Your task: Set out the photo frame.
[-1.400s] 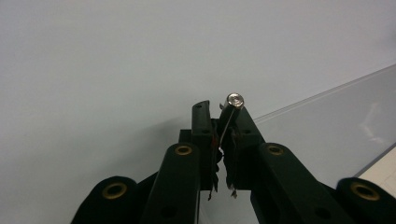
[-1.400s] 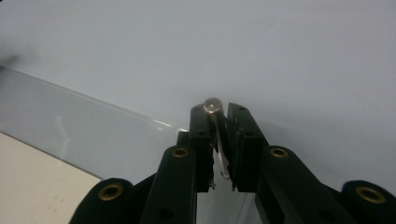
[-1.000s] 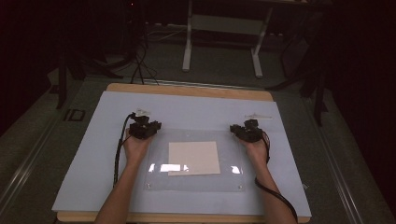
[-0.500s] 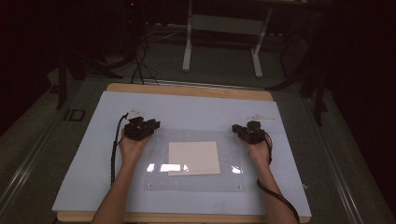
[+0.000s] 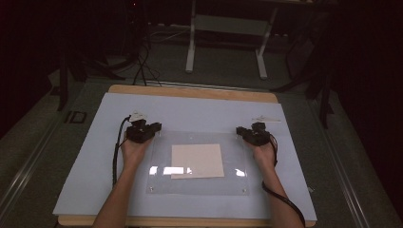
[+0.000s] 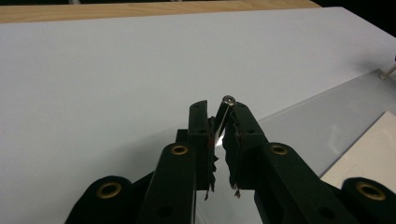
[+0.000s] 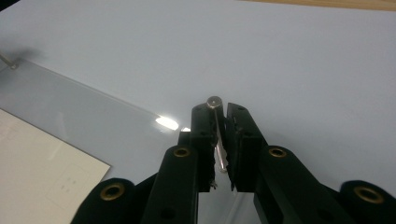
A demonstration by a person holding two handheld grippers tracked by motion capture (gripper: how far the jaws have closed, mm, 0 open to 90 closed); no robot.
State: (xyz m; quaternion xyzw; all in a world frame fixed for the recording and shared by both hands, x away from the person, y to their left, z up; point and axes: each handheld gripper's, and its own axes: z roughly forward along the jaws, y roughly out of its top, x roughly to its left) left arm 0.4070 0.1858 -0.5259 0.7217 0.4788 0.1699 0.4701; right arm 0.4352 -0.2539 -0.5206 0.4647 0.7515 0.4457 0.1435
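Black jaws first: your left tool point(image 6: 223, 135) is clamped on the far left corner of the clear acrylic sheet point(image 5: 197, 161), right at the little metal standoff point(image 6: 228, 99) poking up at that corner. In the left gripper view the jaws have just been closing and the plate edge sits squeezed between them. Your right tool point(image 7: 219, 140) is doing the same on the far right corner, jaws pinched on the sheet's edge with the other corner post point(image 7: 214, 101) standing just above the tips.

Moving outward, the sheet lies flat in the middle of the pale blue mat point(image 5: 95, 156) that covers the wooden counter point(image 5: 190, 91). Under it (or on it, I honestly can't tell which from here) sits a cream paper square point(image 5: 196, 160), roughly centred. The near two corners of the sheet have their own small posts, and nothing is touching those.

So my read is you're at the grab stage: both far corners are gripped, and the sheet isn't lifted yet.

Next move looks like a lift, and it wants both hands going up together at the same pace. That acrylic is stiff but slick, and you're only holding thin edges, so if one side leads, it could twist out of the jaws. I'd hinge it up off the near edge slowly and watch whether the paper slides.
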